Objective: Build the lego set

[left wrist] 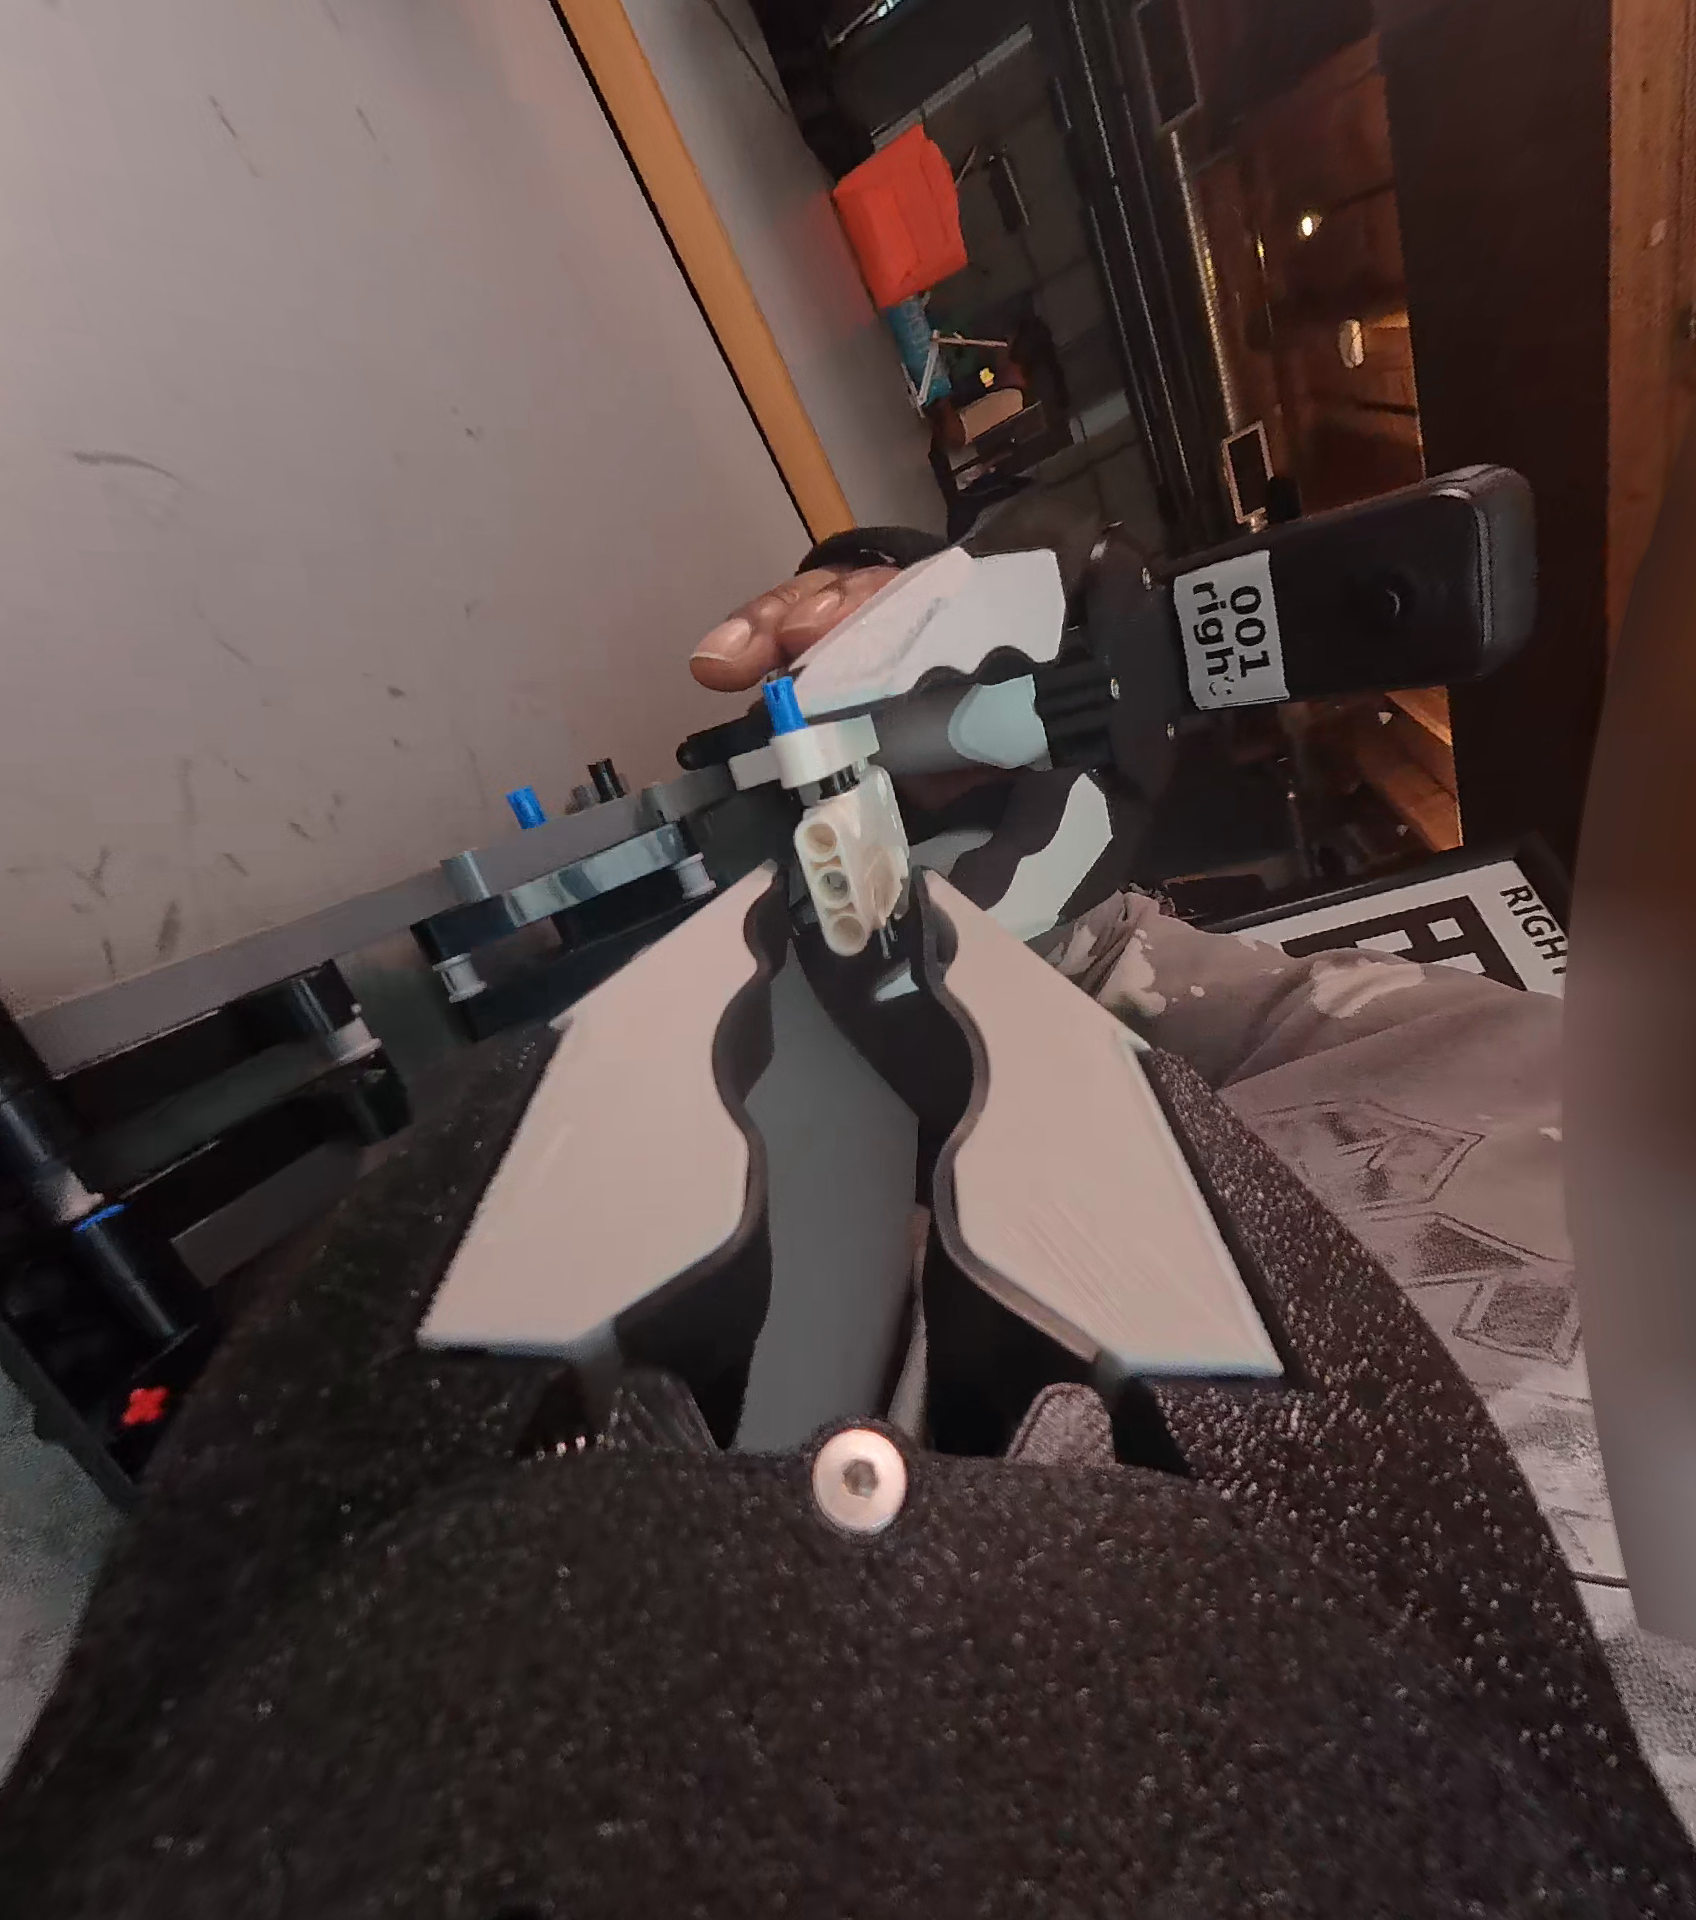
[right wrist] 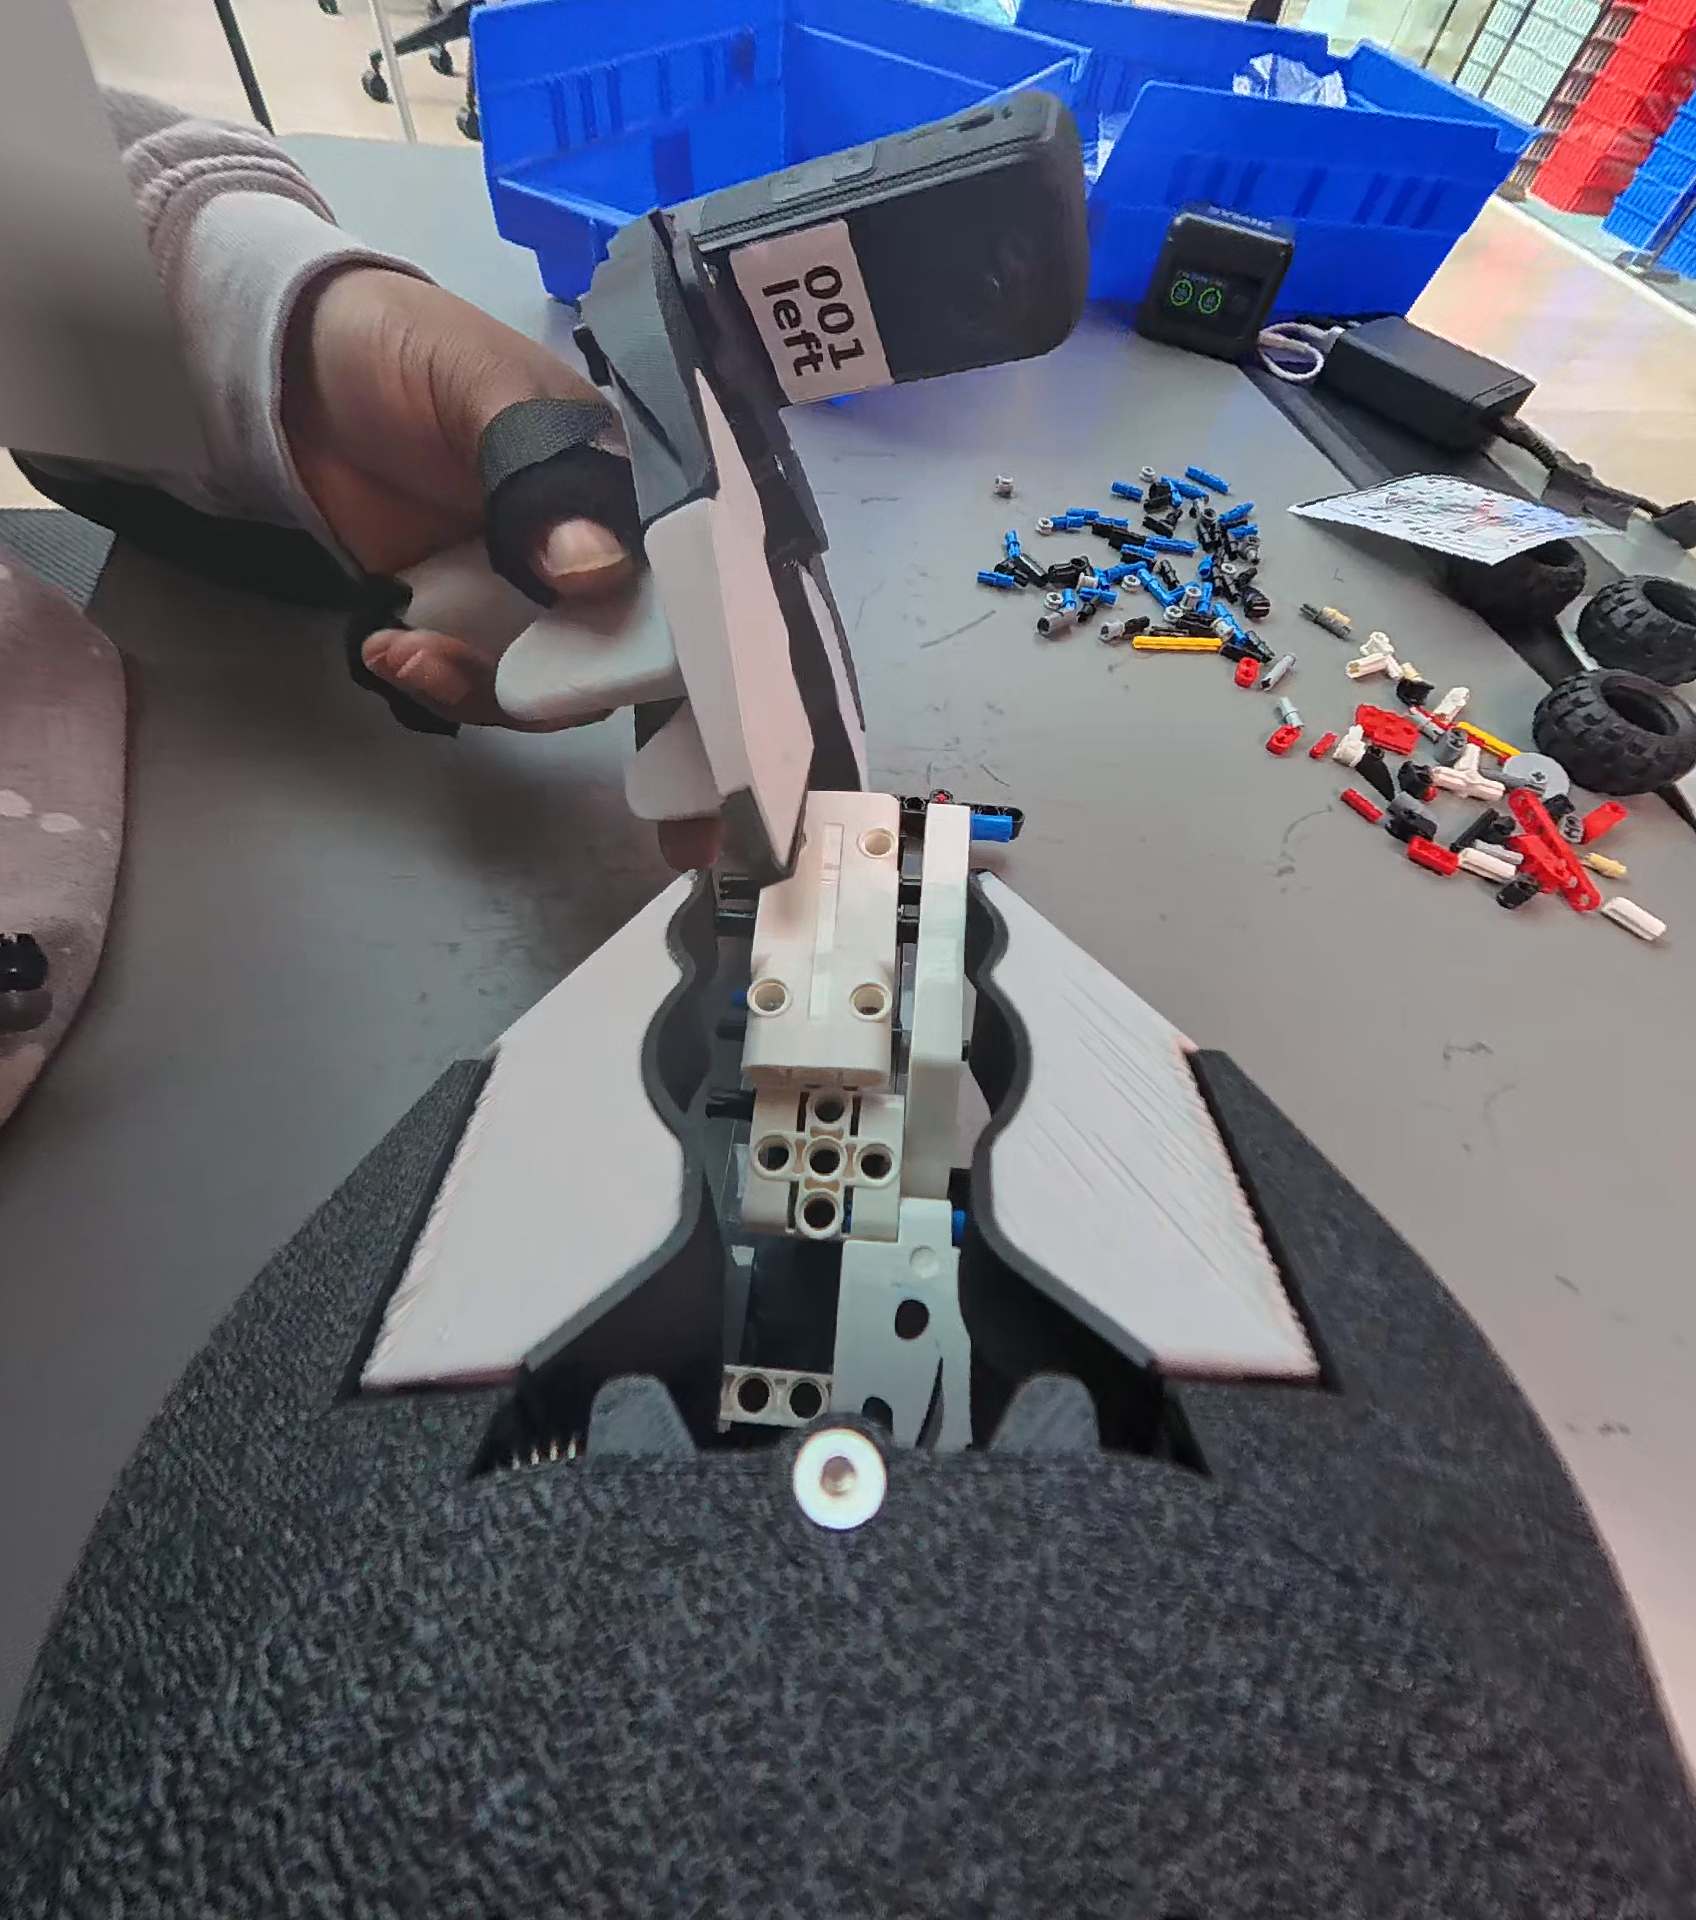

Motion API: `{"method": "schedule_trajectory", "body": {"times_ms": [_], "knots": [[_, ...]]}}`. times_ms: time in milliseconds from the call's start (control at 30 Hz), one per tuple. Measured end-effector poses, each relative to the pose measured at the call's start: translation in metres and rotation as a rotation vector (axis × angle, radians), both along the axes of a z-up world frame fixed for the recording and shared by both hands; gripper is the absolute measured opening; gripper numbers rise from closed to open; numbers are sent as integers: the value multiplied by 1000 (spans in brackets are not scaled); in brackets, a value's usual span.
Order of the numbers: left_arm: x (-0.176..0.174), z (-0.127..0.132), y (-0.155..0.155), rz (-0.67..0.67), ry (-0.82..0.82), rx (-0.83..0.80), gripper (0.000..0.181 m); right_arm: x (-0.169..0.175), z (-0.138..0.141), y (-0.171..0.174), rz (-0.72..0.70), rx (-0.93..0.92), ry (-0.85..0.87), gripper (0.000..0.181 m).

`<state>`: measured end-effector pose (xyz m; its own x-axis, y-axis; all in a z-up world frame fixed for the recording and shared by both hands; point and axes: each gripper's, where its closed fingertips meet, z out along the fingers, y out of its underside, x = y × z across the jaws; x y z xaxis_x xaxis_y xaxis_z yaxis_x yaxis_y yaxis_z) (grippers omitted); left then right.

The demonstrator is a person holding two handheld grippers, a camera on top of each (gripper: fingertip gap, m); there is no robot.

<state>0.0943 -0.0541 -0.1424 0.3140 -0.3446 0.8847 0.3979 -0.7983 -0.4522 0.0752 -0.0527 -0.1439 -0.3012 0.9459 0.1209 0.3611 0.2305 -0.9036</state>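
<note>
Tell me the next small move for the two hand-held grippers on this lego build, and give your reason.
Probably keep the right hand-held gripper clamped and press the left hand-held gripper gently inward to seat its end. The white lego assembly sits between the right one's fingers, and the left one's tips meet its far end, away from the loose parts on the table.

We see the left gripper [left wrist: 846,914] with jaws closed on a small white connector block [left wrist: 849,868] at its tips. The right gripper [left wrist: 828,727], farther off, clamps the grey and black lego assembly [left wrist: 553,883]. A blue pin [left wrist: 779,707] stands on top; a thumb [left wrist: 735,649] rests just behind.
</note>
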Motion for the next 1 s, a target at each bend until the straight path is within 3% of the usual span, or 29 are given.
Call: {"method": "schedule_trajectory", "body": {"times_ms": [67,333,433,533,633,867,1000], "knots": [[0,-1,0,-10,0,-24,14,0,-1,-1,25,37,-2,43],[-3,-2,5,-29,42,0,15,-3,-2,2,34,35,4,43],[-6,-1,8,-30,59,-4,15,1,6,8,-12,66,16,52],[-7,-3,9,-29,93,-7,15,16,2,11,-11,73,-78,54],[-8,-5,9,-41,138,-20,15,18,-3,21,-91,144,-81,41],[-12,-4,10,-79,192,-61,16,29,18,30,-103,-103,-41,26],[-14,-4,11,-80,233,-53,17,27,6,34,-123,-226,-138,13]]}}
